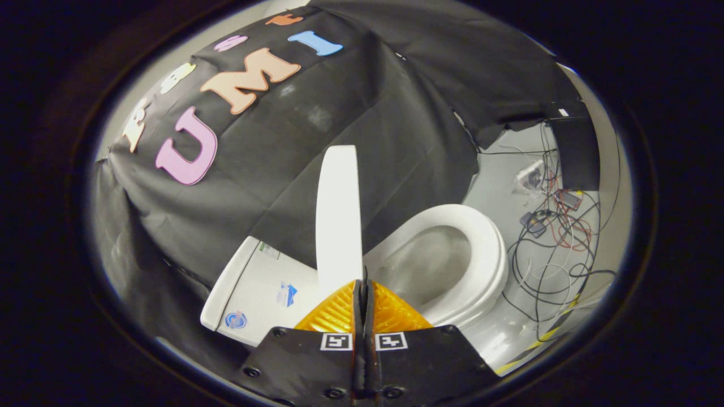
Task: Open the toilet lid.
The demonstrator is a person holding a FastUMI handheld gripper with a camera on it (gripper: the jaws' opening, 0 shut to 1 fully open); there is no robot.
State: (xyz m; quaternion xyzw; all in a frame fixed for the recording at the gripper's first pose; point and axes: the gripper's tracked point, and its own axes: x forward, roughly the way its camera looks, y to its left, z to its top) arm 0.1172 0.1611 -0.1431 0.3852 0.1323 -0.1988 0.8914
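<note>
Standing the toilet lid [338,215] up near vertical, edge-on just ahead of the gripper [362,285].

The two fingers were pressed together with no visible gap; whether they pinched the lid's rim or merely sat against it could not be told. The seat [491,249] and bowl lay exposed beside the lid, the tank [257,291] on its other side. The lift looked nearly finished; the next move probably called for tipping the lid back to rest, then withdrawing gently.
</note>
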